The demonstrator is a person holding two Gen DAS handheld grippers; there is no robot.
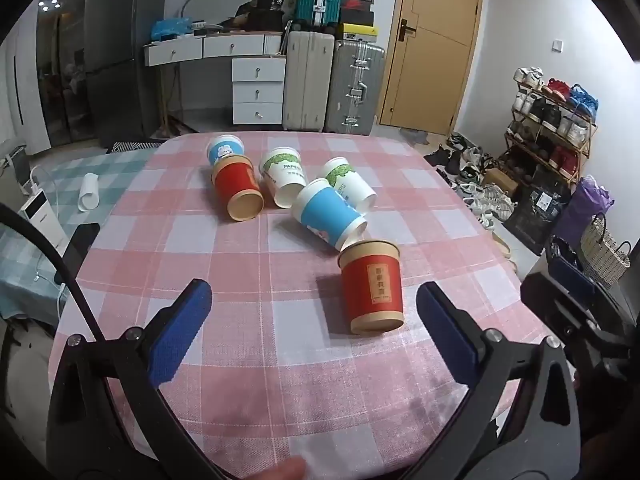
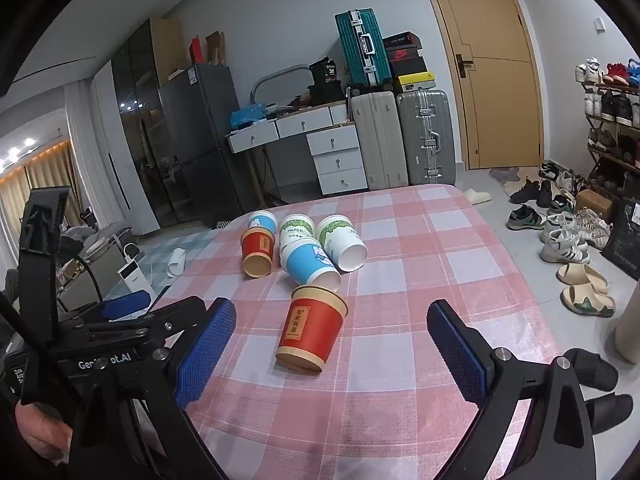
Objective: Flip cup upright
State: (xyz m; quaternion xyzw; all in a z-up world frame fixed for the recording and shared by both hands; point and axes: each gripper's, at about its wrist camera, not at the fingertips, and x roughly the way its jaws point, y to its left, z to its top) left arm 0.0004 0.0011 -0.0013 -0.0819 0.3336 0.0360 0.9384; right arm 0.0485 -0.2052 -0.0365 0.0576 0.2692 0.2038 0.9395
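Note:
Several paper cups sit on a pink checked tablecloth [image 1: 248, 320]. The nearest red cup [image 1: 372, 286] stands upright, rim up; it also shows in the right wrist view [image 2: 310, 328]. Behind it a blue cup [image 1: 326, 214] lies on its side. Two white-and-green cups [image 1: 282, 178] [image 1: 348, 184] and a second red cup [image 1: 238, 192] also lie on their sides. A small blue cup [image 1: 225, 150] sits at the back. My left gripper [image 1: 314, 320] is open and empty, near the front of the table. My right gripper [image 2: 330, 344] is open, with the near red cup between and beyond its fingers.
The table's edges curve away left and right [image 2: 532, 280]. Shoes [image 2: 568, 240] and a shoe rack [image 1: 552, 120] stand on the floor to the right. Suitcases [image 1: 332, 84], white drawers [image 1: 258, 92] and a door [image 1: 432, 40] stand behind.

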